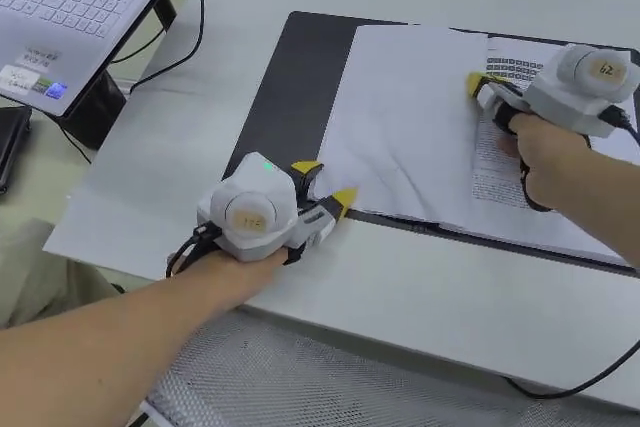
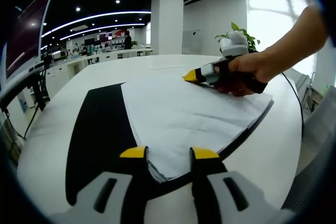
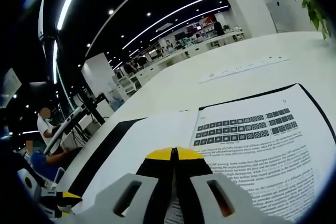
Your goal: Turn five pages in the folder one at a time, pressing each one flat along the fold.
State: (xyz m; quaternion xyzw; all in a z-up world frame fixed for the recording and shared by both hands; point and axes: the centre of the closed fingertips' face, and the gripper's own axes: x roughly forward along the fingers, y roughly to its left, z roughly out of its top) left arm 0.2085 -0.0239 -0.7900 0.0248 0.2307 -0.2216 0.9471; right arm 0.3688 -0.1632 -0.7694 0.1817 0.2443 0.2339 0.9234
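The white table [image 1: 400, 297] carries a black folder [image 1: 290, 87] lying open near its middle, with a laptop [image 1: 70, 7] well apart at the far left corner. A turned page [image 1: 410, 117], blank side up and creased, lies across the folder's middle and leaves the black left cover bare. To its right a printed page [image 1: 497, 175] lies flat.

The left gripper [image 1: 325, 183] sits at the folder's near edge with its jaws spread apart. In the left gripper view the turned page's near corner lies between the two yellow tips. I cannot tell whether they touch it.

The right gripper [image 1: 476, 84] rests at the far part of the fold. Its jaws are clenched tip to tip, grasping nothing, where the blank sheet meets the print.
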